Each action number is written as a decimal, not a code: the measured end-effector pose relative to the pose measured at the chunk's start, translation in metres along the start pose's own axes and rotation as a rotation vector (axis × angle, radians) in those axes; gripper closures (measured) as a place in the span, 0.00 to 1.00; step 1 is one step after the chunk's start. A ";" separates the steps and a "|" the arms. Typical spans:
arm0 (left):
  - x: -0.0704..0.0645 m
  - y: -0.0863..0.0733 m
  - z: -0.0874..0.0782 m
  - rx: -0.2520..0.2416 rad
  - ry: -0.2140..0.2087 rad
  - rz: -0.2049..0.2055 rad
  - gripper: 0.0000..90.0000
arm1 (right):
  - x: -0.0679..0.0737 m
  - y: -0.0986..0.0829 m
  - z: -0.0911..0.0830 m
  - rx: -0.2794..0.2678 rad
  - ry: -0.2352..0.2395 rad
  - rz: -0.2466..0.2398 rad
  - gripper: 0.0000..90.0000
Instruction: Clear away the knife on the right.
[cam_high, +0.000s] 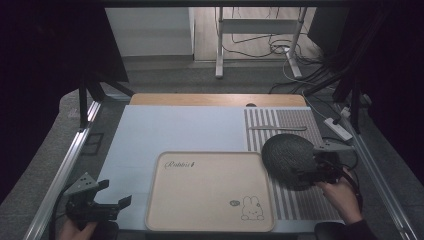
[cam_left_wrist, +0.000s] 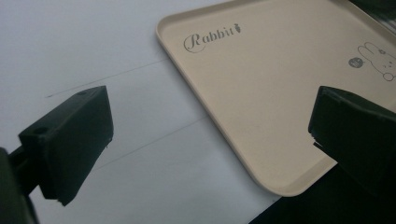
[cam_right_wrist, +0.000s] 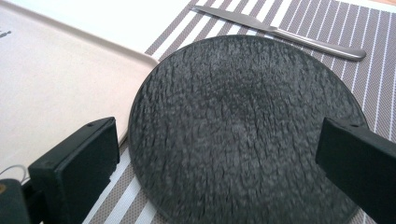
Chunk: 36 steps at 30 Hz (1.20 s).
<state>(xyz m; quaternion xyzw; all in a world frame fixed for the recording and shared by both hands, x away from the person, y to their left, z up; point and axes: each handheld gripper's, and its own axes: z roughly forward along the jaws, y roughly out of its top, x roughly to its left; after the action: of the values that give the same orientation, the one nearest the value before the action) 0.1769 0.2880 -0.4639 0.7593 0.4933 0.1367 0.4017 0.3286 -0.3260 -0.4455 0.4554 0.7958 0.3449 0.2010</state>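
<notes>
The black textured plate (cam_high: 288, 159) is seen right of centre in the high view, on the striped placemat (cam_high: 305, 200), just beside the beige rabbit tray (cam_high: 210, 192). The right gripper (cam_high: 312, 172) is positioned at its near edge, jaws wide, nothing held. The rim should be straddled squarely before closing. The left gripper (cam_high: 112, 202) is kept wide at lower left.

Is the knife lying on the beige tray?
No: the knife lies on the striped placemat beyond the black plate, clear of the beige tray.
</notes>
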 end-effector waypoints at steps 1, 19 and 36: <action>0.000 0.000 0.000 0.000 0.000 -0.001 0.01 | -0.001 0.001 0.002 0.002 -0.002 -0.001 0.00; 0.000 0.000 0.000 0.003 -0.001 -0.002 0.01 | -0.028 0.023 0.049 0.053 -0.045 0.018 0.00; 0.001 0.000 0.000 -0.001 -0.005 -0.010 0.01 | -0.057 0.041 0.088 0.107 -0.115 0.033 0.00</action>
<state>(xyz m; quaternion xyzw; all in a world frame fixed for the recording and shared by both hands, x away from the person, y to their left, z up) 0.1775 0.2892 -0.4641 0.7571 0.4959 0.1330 0.4039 0.4368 -0.3284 -0.4746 0.4978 0.7924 0.2785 0.2162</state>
